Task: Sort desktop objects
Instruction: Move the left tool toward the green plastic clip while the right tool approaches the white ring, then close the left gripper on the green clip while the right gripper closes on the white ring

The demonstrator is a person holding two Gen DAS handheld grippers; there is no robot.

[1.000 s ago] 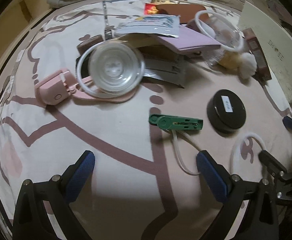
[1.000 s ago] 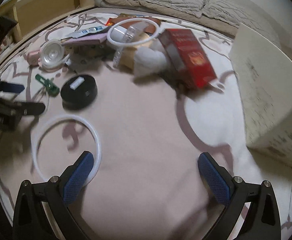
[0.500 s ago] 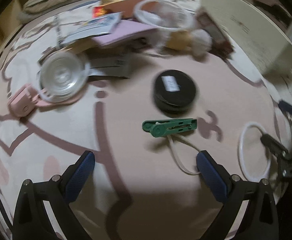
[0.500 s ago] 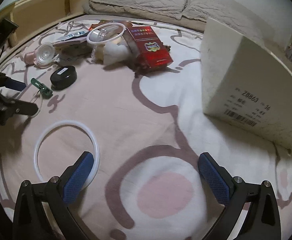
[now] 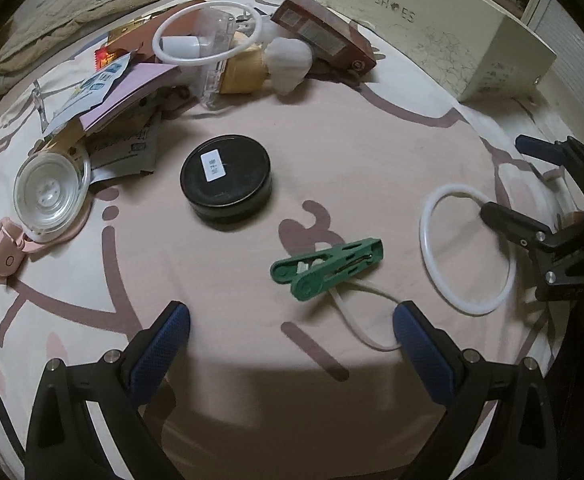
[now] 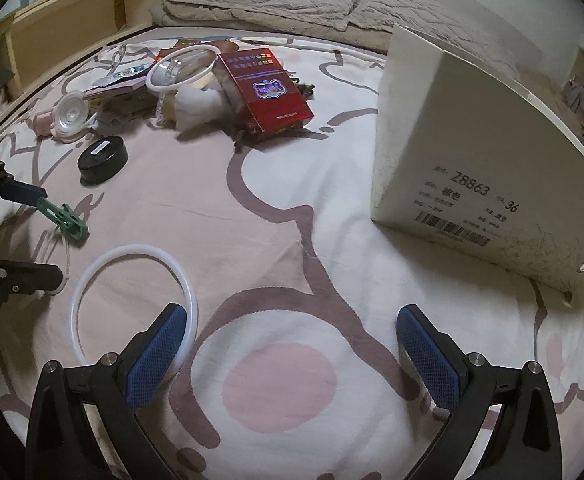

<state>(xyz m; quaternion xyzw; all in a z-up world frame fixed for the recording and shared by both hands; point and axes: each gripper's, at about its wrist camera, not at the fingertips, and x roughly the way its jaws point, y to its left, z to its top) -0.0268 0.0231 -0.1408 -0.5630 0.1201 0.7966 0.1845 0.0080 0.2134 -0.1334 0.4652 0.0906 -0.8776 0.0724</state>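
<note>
While tongs (image 5: 291, 338) gape, bedsheet (image 5: 372, 152) lies bare.

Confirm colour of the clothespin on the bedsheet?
Green clothespin, seen best in the left wrist view.

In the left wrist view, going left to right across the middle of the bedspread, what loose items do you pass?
pink gadget → clear round lid → black round tin → green clothes peg → white ring → right gripper, jaws open.
</note>
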